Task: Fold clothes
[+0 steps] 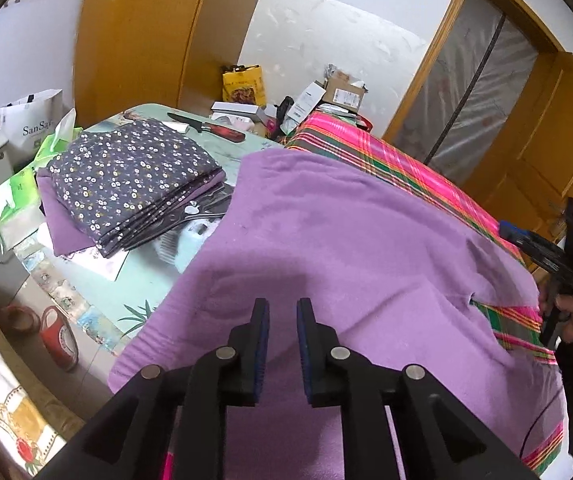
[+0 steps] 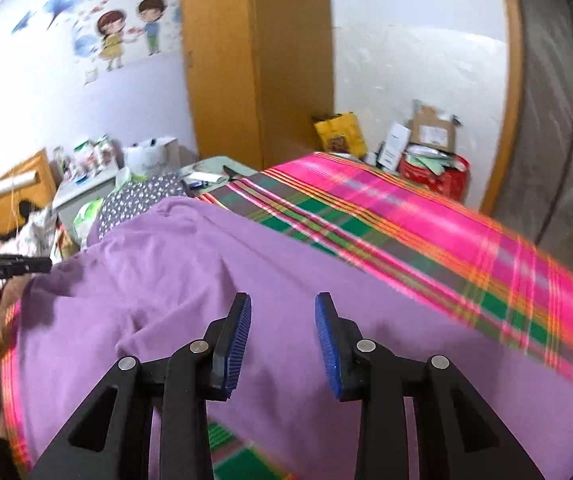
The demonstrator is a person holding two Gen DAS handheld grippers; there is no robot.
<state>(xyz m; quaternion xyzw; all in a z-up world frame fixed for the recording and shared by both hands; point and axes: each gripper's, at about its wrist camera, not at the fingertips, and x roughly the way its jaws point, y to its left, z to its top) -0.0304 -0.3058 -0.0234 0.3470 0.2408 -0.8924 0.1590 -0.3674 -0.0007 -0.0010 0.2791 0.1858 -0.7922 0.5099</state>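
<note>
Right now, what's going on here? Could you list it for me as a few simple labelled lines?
Job: folding clothes
Work surface: pink plaid cloth
Garment being handled: purple cloth, spread out flat with some wrinkles
Left gripper: open, above the purple cloth, holding nothing
Right gripper: open, above the purple cloth, holding nothing
Already folded: floral cloth, stacked to the left
Nearby: knife

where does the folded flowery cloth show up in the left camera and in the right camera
Left wrist view: the folded flowery cloth lies left of centre, on the table beside the purple cloth.
Right wrist view: only a strip of it shows, upper left, behind the purple cloth's far edge.
Shared landmark: the yellow bag against the white wall.
</note>
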